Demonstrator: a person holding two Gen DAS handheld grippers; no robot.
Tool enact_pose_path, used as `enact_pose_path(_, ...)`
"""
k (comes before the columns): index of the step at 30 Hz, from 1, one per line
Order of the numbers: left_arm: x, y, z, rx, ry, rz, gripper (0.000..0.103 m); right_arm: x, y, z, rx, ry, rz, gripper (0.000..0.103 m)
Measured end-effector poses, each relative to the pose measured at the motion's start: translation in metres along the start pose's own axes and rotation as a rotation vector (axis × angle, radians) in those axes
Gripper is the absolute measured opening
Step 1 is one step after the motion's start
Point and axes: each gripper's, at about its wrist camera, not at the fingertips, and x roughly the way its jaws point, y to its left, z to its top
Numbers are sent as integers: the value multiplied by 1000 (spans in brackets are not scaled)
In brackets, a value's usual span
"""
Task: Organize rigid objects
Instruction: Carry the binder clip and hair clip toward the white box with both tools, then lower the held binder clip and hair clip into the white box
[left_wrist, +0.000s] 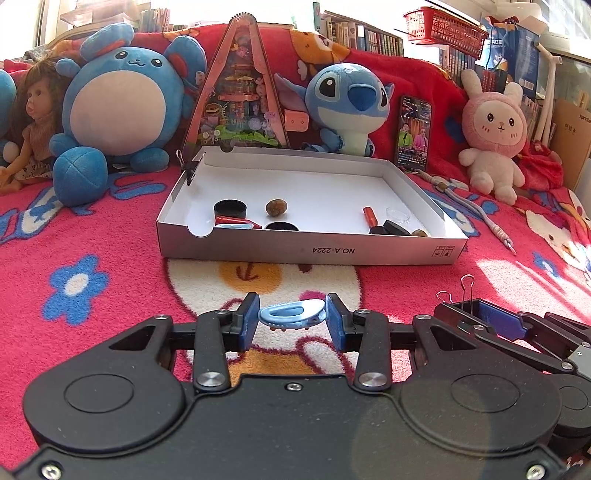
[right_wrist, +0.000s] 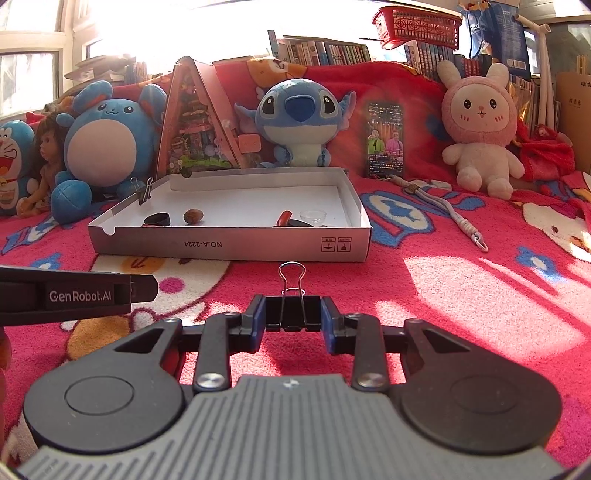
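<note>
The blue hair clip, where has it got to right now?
The blue hair clip is held between the left gripper's fingers, low in the left wrist view, above the pink blanket in front of the white box.

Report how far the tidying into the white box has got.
Done: the white box already holds black caps, a walnut, a red tube and other small pieces. In hand: the left gripper grips a blue hair clip; the right gripper grips a black binder clip. Left: both are short of the box and need dropping in.
</note>
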Motion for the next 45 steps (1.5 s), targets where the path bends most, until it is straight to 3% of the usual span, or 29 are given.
enact_pose_path(45, 13, 18, 55, -14, -71, 7, 37, 25, -15, 52, 53, -21, 26, 36)
